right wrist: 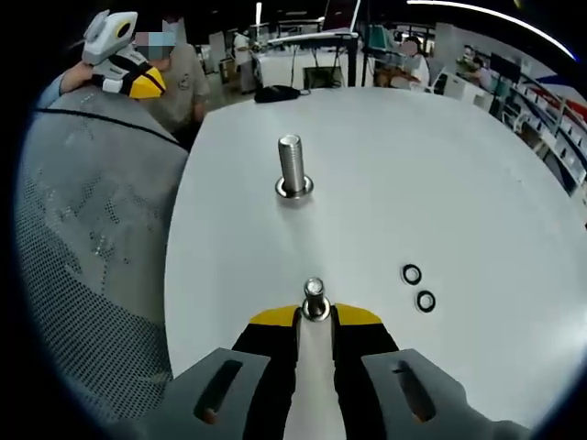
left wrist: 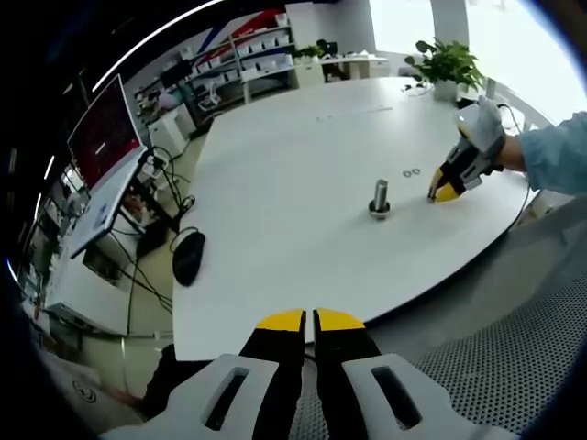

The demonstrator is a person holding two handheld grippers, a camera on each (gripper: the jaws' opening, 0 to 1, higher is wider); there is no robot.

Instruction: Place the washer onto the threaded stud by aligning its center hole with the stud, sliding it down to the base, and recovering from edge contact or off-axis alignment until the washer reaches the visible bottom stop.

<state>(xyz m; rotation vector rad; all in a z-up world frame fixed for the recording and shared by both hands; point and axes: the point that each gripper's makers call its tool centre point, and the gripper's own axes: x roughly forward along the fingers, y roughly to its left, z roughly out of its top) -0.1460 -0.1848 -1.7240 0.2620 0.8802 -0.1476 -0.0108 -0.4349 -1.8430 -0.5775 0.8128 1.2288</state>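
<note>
Shiny metal stud (right wrist: 291,165); seemingly matt smooth table (right wrist: 459,174)

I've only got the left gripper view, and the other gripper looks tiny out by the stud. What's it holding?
Observer: The right gripper is shut on a washer, pinched upright between its yellow tips.
Operator: Is it over the stud yet?
Observer: No. In the right gripper view the threaded stud stands well ahead of the tips, with bare table between.
Operator: Anything already at its base?
Observer: A flat metal ring circles the foot of the stud.
Operator: Spares?
Observer: Two dark rings lie flat, close together but apart.
</note>
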